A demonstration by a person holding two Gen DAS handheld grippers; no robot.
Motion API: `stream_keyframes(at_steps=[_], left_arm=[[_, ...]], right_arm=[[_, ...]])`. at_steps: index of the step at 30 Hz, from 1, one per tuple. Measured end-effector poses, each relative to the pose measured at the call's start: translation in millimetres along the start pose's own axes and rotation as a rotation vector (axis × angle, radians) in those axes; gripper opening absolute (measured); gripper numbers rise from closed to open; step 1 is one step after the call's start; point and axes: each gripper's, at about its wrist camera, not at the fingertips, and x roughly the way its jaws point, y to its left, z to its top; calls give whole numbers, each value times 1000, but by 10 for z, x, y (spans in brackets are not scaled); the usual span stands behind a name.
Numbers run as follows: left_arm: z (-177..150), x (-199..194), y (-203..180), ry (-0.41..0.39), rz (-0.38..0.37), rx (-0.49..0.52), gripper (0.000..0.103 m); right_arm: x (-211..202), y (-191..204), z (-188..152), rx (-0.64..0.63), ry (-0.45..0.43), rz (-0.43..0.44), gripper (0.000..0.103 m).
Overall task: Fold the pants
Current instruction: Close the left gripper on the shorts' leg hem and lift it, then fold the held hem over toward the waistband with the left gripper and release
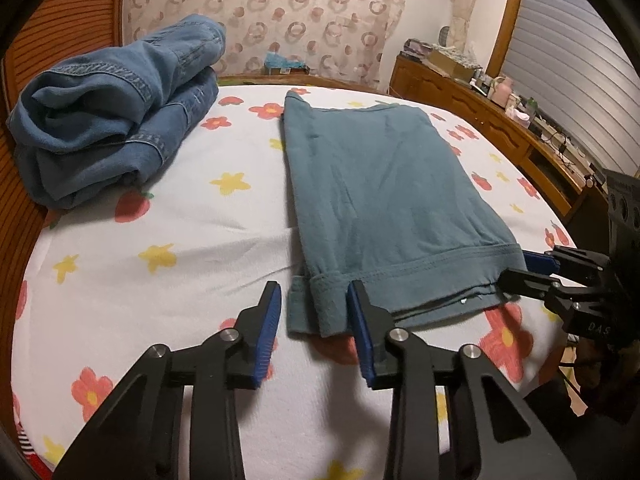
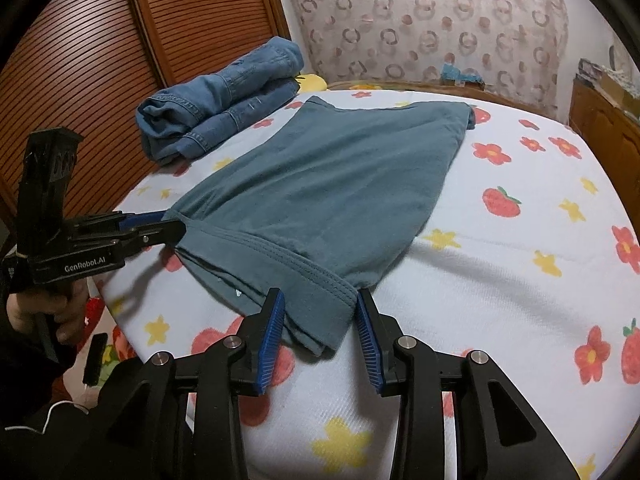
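Finds, at far left, a bundle of blue jeans (image 1: 108, 120) already folded and set well apart from the work, toward the far corner of the flowered bed sheet (image 1: 180, 240). Finds next the left gripper (image 1: 314, 316), jaws spread wide and not clamped, straddling the near left corner of the teal pants (image 1: 380, 184), with cloth lying between the blue pads (image 1: 268, 332) but no pinch made. Records the pants lying flat in the middle of the bed as a tidy oblong, several layers showing at the stitched near edge, so judges at least one fold complete. Cannot tell from either view how many folds lie beneath. Notes only slight wrinkling across the top layer and the far edge lying fairly square. Finds at right the right gripper (image 2: 320, 320), jaws likewise apart, set around the near right corner of the same stitched edge and not yet closed on it. Judges the task partly done: appears poised for a closing of both grips and a further fold of the near edge toward the far edge, then perhaps stacking beside the jeans.
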Motion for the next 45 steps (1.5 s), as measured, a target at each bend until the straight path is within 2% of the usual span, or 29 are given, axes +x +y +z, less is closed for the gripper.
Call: stream_keyframes(at_steps=[6, 9, 10, 13, 14, 17, 25, 35, 45], left_arm=[[-31, -7, 6, -13, -15, -18, 35], [-49, -13, 5, -21, -17, -26, 33], [-51, -14, -1, -21, -20, -25, 31], [-65, -31, -22, -27, -32, -20, 20], [-64, -40, -20, -28, -38, -21, 14], [-62, -84, -39, -35, -48, -21, 12], [32, -366, -133, -90, -67, -1, 12], [272, -858, -361, -204, -82, 42, 12], [408, -1094, -515, -268, -102, 82, 12]], right_arm=[[12, 12, -9, -6, 2, 5, 34], [3, -6, -4, 3, -3, 10, 28], [-4, -11, 3, 9, -15, 11, 22], [-59, -15, 22, 24, -55, 51, 16], [-70, -3, 30, 20, -62, 57, 15], [-100, 30, 52, 2, -71, 59, 14], [-248, 8, 70, -13, -90, 62, 13], [-739, 64, 219, -59, -170, 66, 13], [-1033, 54, 186, -65, -228, 79, 13]])
